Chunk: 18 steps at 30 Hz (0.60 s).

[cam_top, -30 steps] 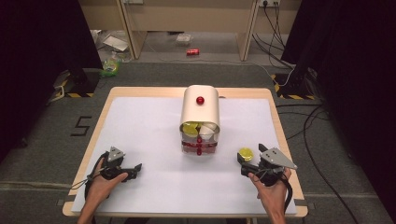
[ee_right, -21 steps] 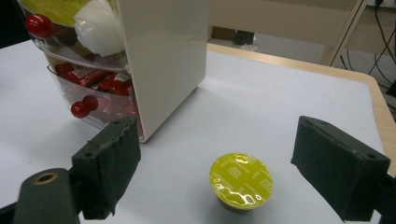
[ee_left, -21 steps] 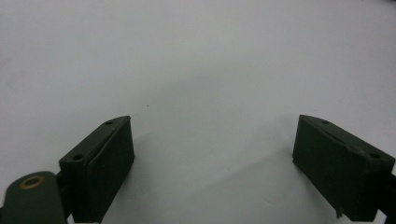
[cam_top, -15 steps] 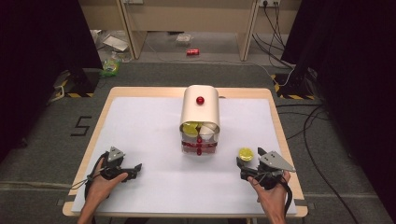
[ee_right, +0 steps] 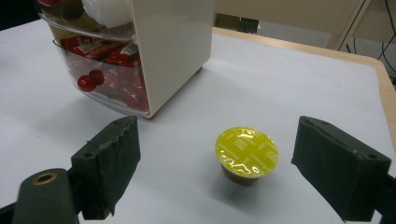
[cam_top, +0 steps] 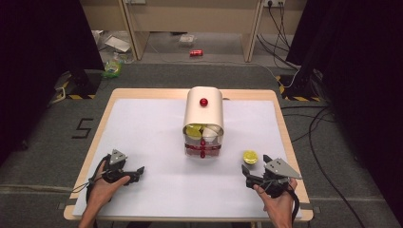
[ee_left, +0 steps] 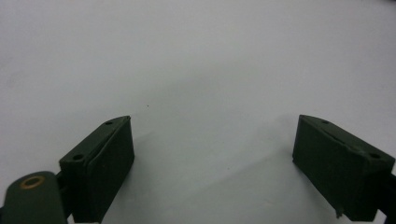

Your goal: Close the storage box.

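A yellow-lidded capsule (cam_top: 250, 156) (ee_right: 246, 153) stands upright on the white table, right of the cream dispenser box (cam_top: 203, 114) (ee_right: 173, 42). My right gripper (cam_top: 255, 165) (ee_right: 215, 164) is open just short of the capsule and does not touch it. The capsule sits ahead of the gap between the jaws, nearer the right one. The box has a red knob (cam_top: 203, 101) on top. Its clear drawers hold yellow and white capsules above and red packets (ee_right: 109, 56) below. My left gripper (cam_top: 134, 169) (ee_left: 212, 158) rests open near the front left, with bare table between its jaws.
The white mat (cam_top: 152, 128) covers a wooden table (cam_top: 280, 114), whose edge lies close to the right of the capsule. Cables (cam_top: 323, 142) trail on the floor at the right. Litter and a red can (cam_top: 196, 52) lie on the floor beyond the table.
My right gripper has drawn back toward the table's near edge, away from the capsule, which stays where it stood. The left gripper has not moved.
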Each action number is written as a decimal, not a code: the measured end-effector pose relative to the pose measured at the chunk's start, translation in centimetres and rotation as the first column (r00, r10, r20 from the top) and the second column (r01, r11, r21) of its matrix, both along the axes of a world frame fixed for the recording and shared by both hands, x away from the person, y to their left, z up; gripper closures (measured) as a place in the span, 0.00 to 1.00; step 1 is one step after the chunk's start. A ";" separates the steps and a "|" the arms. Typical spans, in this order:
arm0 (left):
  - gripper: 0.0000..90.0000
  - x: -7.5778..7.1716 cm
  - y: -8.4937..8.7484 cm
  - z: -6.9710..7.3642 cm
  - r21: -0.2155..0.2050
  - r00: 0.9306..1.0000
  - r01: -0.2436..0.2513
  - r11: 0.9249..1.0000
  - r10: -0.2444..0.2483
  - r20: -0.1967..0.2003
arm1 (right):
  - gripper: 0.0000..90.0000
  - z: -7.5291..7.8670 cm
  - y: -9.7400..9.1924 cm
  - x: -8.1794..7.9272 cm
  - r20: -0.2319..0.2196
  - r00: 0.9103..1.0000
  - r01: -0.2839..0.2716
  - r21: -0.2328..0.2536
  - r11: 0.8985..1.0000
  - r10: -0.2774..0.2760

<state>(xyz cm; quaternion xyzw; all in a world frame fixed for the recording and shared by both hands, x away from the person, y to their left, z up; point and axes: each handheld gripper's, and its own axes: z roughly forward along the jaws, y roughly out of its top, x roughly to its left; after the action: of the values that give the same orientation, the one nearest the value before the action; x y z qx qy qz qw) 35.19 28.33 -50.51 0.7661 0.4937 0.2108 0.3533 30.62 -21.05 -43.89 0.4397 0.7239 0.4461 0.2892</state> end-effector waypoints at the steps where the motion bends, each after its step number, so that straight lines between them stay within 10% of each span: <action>1: 0.13 0.0 0.0 0.0 0.000 1.000 0.000 1.000 0.000 0.000 | 0.17 0.0 0.0 -0.1 -0.001 1.000 -0.001 -0.001 1.000 0.001; 18: 0.13 0.0 0.0 0.0 -0.001 1.000 0.000 1.000 0.000 0.000 | 0.17 -1.4 -1.2 -1.0 -0.078 0.997 -0.003 -0.019 1.000 0.001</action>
<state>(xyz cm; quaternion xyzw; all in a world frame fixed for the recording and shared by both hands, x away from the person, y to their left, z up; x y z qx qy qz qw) 35.20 28.34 -50.52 0.7661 0.4937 0.2104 0.3538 29.66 -22.26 -45.33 0.4533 0.7391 0.4222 0.2645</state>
